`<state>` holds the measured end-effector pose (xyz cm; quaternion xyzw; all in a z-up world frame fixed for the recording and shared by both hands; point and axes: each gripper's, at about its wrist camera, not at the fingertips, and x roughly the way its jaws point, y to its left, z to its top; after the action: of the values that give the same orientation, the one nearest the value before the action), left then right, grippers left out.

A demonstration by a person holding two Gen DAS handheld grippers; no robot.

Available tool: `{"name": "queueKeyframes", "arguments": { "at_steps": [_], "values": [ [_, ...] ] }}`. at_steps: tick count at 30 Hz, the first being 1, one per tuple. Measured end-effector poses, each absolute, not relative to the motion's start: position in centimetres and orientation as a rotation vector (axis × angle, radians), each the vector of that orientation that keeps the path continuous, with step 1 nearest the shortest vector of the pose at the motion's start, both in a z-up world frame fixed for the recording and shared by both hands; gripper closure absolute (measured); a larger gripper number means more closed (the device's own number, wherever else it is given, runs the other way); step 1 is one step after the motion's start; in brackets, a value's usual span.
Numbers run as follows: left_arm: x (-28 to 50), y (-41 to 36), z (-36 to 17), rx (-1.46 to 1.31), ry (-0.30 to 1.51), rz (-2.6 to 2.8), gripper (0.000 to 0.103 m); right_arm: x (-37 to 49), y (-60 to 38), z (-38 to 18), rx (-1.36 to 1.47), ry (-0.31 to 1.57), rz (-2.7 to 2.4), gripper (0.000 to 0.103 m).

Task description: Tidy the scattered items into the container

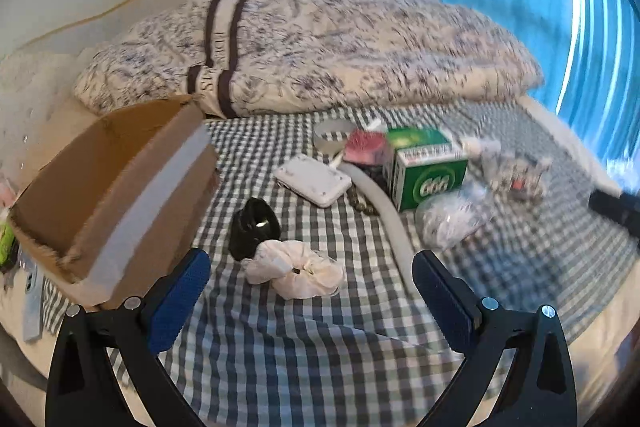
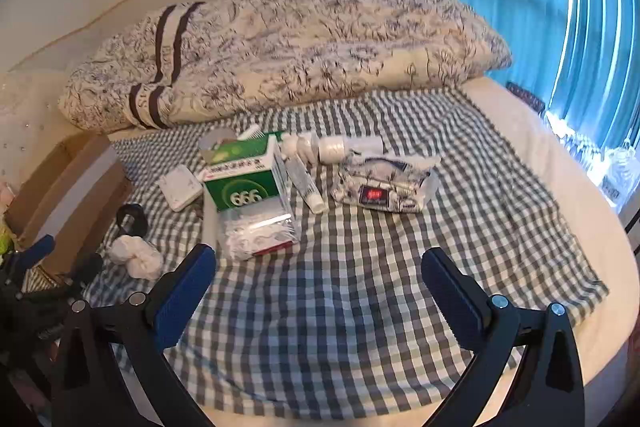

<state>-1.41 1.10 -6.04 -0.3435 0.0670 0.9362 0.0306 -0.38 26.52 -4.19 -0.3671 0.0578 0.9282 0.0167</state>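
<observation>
A cardboard box lay tipped on its side at the left of the checked bed sheet, its mouth turned away and contents hidden. Right of the box sat a black ring and a white scrunchie, likely first to go in. The left gripper hovered over them, jaws apart and empty. Farther right of the box, a green carton and a tissue pack waited. The right gripper hung above bare sheet, jaws apart.
</observation>
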Motion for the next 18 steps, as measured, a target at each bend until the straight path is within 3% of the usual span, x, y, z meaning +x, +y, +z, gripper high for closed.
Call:
{"name": "queueKeyframes", "arguments": {
  "at_steps": [13, 17, 18],
  "values": [
    [-8.9, -0.4, -14.3, -1.430, 0.056, 2.852, 0.000, -5.2, 27.3, -8.9, -1.294, 0.218, 2.856, 0.000],
    [-9.5, -0.3, -15.3, -1.493, 0.077, 2.813, 0.023, -6.4, 26.4, -9.5, -1.323, 0.202, 2.858, 0.000],
    [-9.6, -0.2, -15.5, -1.512, 0.079, 2.802, 0.033, -6.6, 26.1, -9.5, -1.327, 0.197, 2.865, 0.000]
  ]
}}
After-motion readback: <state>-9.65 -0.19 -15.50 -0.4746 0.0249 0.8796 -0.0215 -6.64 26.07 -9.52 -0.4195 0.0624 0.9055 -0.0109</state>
